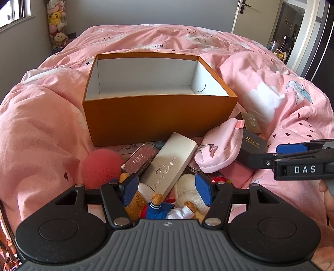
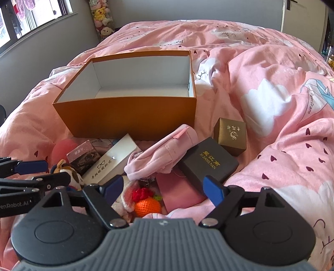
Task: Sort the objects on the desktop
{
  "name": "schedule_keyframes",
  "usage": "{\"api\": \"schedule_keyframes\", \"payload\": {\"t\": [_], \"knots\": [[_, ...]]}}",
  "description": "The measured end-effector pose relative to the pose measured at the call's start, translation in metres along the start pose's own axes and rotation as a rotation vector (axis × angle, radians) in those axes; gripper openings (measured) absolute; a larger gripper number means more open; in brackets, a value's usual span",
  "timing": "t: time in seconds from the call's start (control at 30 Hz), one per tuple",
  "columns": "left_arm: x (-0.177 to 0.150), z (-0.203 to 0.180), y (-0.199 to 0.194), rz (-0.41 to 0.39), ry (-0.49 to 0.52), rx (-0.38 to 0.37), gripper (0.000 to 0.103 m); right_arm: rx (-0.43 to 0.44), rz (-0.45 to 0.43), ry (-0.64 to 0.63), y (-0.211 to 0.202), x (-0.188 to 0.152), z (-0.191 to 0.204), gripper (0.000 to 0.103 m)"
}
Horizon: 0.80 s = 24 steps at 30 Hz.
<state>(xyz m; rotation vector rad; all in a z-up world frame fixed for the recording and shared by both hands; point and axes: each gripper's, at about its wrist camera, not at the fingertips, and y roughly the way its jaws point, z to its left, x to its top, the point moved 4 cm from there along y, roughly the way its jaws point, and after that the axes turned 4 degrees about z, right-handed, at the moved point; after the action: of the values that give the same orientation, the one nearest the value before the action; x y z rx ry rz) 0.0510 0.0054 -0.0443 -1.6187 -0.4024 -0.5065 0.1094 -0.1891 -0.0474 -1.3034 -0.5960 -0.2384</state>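
Observation:
An empty orange cardboard box [image 1: 158, 116] [image 2: 129, 116] stands on the pink bedcover. In front of it lies a heap: a long white glasses case [image 1: 170, 164] [image 2: 117, 158], a mauve packet [image 1: 138, 159], a red fuzzy ball [image 1: 100, 166], a pink pouch [image 1: 219, 146] [image 2: 165, 154], a black box [image 2: 208, 164] and a gold box [image 2: 230, 135]. My left gripper [image 1: 167, 187] is open over a plush bear [image 1: 154, 206] and the near end of the case. My right gripper [image 2: 163, 186] is open above a crochet orange [image 2: 147, 205] and a pink card [image 2: 179, 191], gripping nothing.
The bedcover [image 2: 271, 93] rises in soft folds around the heap and box. A column of plush toys [image 1: 56, 25] stands by the far wall, and a door [image 1: 244, 12] is at the back right. The two grippers are close side by side.

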Motion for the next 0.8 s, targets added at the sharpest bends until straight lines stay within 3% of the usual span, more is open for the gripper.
{"api": "schedule_keyframes", "payload": {"t": [0.2, 0.47, 0.63, 0.8], "knots": [[0.006, 0.012, 0.008, 0.004, 0.033, 0.017, 0.071, 0.06, 0.06, 0.005, 0.02, 0.011, -0.002, 0.064], [0.006, 0.036, 0.014, 0.071, -0.001, 0.031, 0.07, 0.171, 0.153, -0.023, 0.041, 0.019, 0.018, 0.063], [-0.003, 0.047, 0.02, 0.141, -0.105, 0.015, 0.07, 0.208, 0.214, -0.017, 0.054, 0.016, 0.024, 0.063], [-0.011, 0.059, 0.026, 0.239, -0.311, -0.012, 0.07, 0.224, 0.27, -0.022, 0.065, 0.009, 0.029, 0.063]]}}
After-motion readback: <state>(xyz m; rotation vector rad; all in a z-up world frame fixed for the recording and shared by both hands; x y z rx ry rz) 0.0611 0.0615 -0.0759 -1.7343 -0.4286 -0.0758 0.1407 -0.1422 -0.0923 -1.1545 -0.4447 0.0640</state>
